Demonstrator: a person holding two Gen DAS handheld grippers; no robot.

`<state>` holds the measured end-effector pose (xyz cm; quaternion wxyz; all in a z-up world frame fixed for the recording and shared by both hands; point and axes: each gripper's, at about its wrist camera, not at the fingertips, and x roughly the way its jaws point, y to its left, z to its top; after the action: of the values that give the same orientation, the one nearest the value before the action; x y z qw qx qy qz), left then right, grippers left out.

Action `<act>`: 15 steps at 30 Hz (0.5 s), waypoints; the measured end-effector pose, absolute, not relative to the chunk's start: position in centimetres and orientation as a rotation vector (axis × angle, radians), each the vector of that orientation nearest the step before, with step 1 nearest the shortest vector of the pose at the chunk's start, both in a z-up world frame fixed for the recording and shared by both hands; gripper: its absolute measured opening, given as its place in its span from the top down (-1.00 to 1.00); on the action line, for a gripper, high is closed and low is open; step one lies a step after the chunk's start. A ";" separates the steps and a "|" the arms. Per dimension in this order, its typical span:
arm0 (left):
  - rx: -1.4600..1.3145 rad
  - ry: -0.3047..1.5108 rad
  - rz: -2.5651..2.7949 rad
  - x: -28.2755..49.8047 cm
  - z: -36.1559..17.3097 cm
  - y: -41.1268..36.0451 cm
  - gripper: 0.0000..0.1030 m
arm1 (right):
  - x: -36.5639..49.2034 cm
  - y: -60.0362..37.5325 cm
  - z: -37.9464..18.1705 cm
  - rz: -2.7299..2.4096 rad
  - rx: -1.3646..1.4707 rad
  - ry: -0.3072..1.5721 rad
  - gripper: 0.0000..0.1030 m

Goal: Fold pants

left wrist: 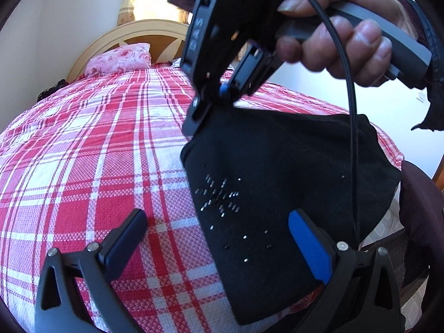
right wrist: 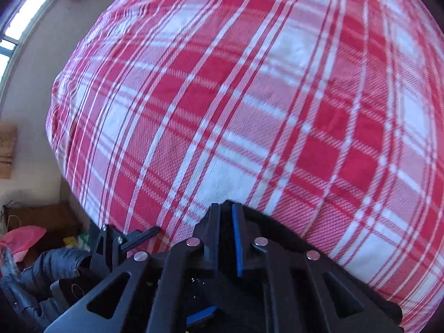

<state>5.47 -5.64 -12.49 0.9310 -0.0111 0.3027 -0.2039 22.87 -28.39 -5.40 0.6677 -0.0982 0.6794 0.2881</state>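
left wrist view: nearest, the left claw (left wrist: pixel 219 238) stands spread wide and grasping nothing, one finger over the plaid bedspread (left wrist: pixel 83 144), the blue-padded one over the black pants (left wrist: pixel 263 194), likely poised to take that near edge. the pants lie bunched at the bed's near right side, a studded pattern showing. just beyond, the right claw (left wrist: pixel 219 91), pointed steeply down in a person's hand (left wrist: pixel 341 27), is clenched on the far top edge of the pants, lifting it into a peak, probably so the cloth can be drawn out flat. farthest, a pink pillow (left wrist: pixel 119 58) rests against the headboard (left wrist: pixel 147 33).
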 end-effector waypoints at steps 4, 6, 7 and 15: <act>-0.026 0.623 -0.415 5.1 -12.4 -5.7 -1.00 | 23.3 -29.5 -3.5 0.618 -0.187 1.437 0.97; -0.028 0.625 -0.413 4.9 -12.3 -5.7 -1.00 | 23.4 -30.0 -2.9 0.599 -0.193 1.414 0.97; -0.026 0.625 -0.412 5.0 -12.3 -5.7 -1.00 | 23.4 -30.2 -2.6 0.594 -0.195 1.405 0.97; -0.017 0.621 -0.411 4.8 -12.3 -5.9 -1.00 | 23.3 -26.9 -3.5 0.668 -0.307 1.495 0.10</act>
<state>4.84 -5.91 -12.29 0.9315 -0.0084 0.3031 -0.2008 23.35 -26.94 -3.50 0.6726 -0.1364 0.6641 0.2967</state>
